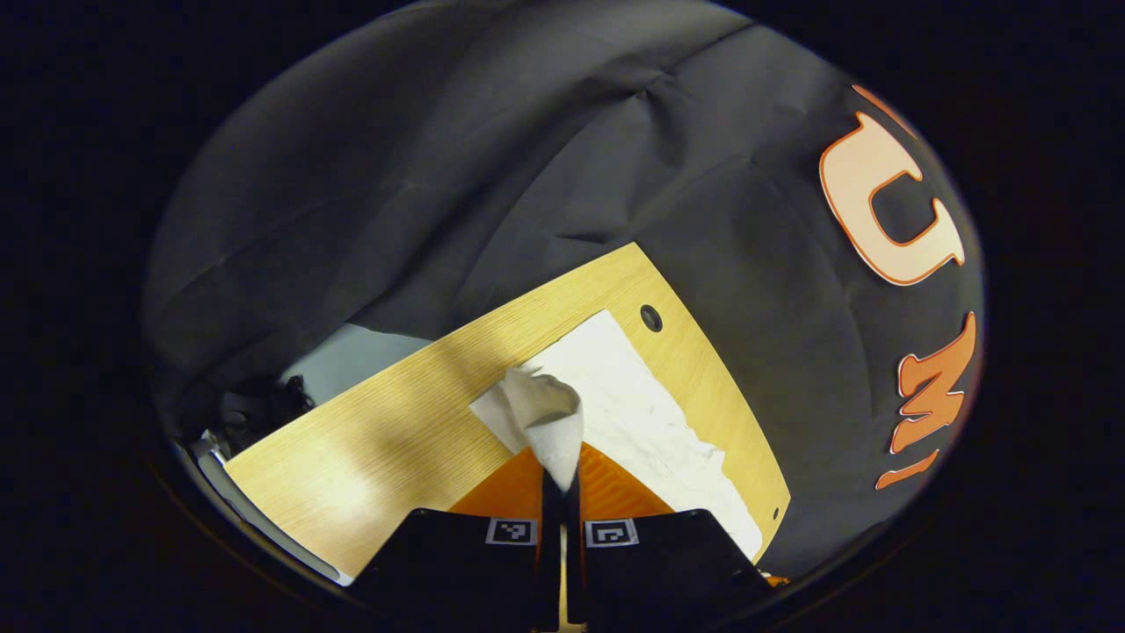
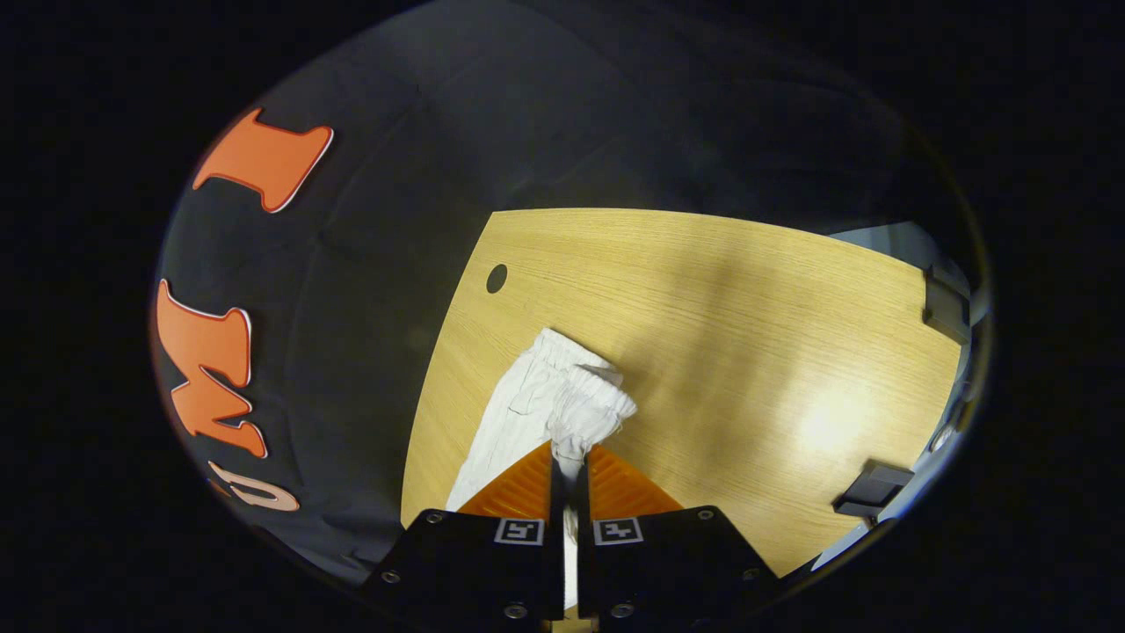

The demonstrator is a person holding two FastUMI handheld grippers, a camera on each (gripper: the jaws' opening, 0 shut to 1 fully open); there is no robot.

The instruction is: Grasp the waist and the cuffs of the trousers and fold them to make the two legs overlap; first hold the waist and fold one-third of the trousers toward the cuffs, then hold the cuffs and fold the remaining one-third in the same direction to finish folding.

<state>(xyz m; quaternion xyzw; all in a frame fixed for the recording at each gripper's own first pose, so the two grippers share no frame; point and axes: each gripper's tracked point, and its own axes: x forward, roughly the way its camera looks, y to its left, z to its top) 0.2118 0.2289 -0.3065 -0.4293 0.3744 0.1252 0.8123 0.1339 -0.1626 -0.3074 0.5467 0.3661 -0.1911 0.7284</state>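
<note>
The wooden table (image 2: pixel 721 290) takes up most of the scene, pale-grained, with a small dark hole (image 2: pixel 497 278) near one corner and the booth's black cloth wall behind it. On it lie the white trousers (image 2: pixel 518 413), stretched along the table edge nearest the cloth; in the left gripper view the same trousers (image 1: pixel 642 413) run away in a long flat strip with a ragged, wrinkled far edge. The elastic, gathered waist (image 2: pixel 571 352) shows in the right gripper view, so the right gripper (image 2: pixel 569 475) appears to have the waist end, its jaws pressed together on a bunched pinch of white fabric lifted off the table. The left gripper (image 1: pixel 561 479) likewise has its jaws closed on a raised fold of cloth (image 1: pixel 549 413), which is probably a cuff, though no hem is clear enough to tell. This looks like the first step, bringing one leg over the other. To do it well, both ends should travel together at equal height, keeping the cloth lightly taut between the two grippers so the lifted leg lays flat, then set down with edges and waist seam aligned. Too much slack would leave creases; pulling hard could drag the lower leg across the table.
</note>
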